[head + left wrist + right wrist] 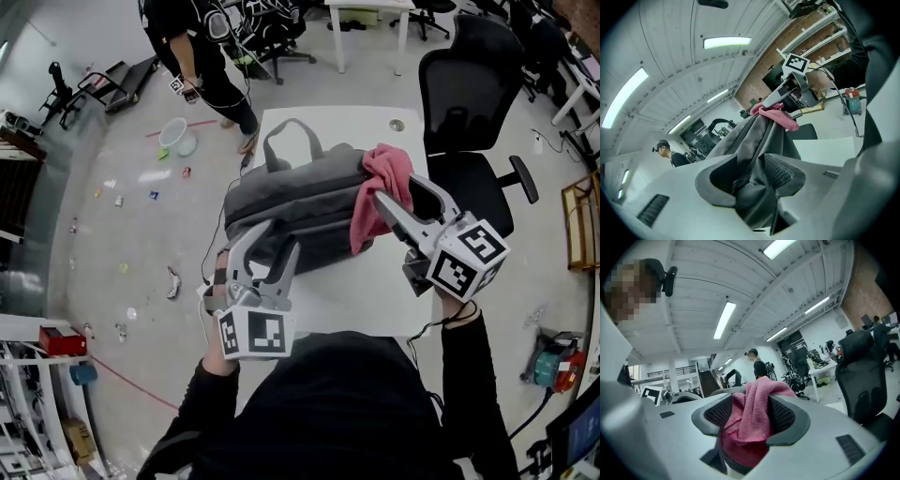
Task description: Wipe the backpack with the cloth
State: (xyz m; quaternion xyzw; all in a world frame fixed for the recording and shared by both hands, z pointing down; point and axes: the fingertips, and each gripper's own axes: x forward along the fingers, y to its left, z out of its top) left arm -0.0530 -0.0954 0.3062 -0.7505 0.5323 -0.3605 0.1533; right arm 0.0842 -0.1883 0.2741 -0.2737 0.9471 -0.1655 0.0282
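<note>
- Your left hand-held gripper [264,246] is nearest, at the near edge of the grey backpack [291,202]. It is clenched on a fold of the fabric, which runs up between its jaws in the left gripper view.
- The backpack lies across the white surface [347,291] with its carry handle toward the far side. Its left end seems to reach past the left edge of the surface.
- The pink cloth [370,220] is draped over the right end of the backpack and hangs down its near face.
- Your right hand-held gripper [398,192] is released. Its jaws stand apart with the cloth bunched loosely between the pads [783,416], which straddle it rather than squeeze it.
- Risk 1: the cloth stays behind or slides off. If you start a stroke with the jaws this slack, the hand-held gripper will likely pull away and leave the cloth on the bag or drop it on the surface. Close firmly on the cloth first.
- Risk 2: the bag shifts. Your left hold is only on soft fabric, so a hard push to the left could stretch that fold and drag the backpack toward the left edge.
- Risk 3: bare jaw tips could scrape the fabric if too little cloth covers them.
</note>
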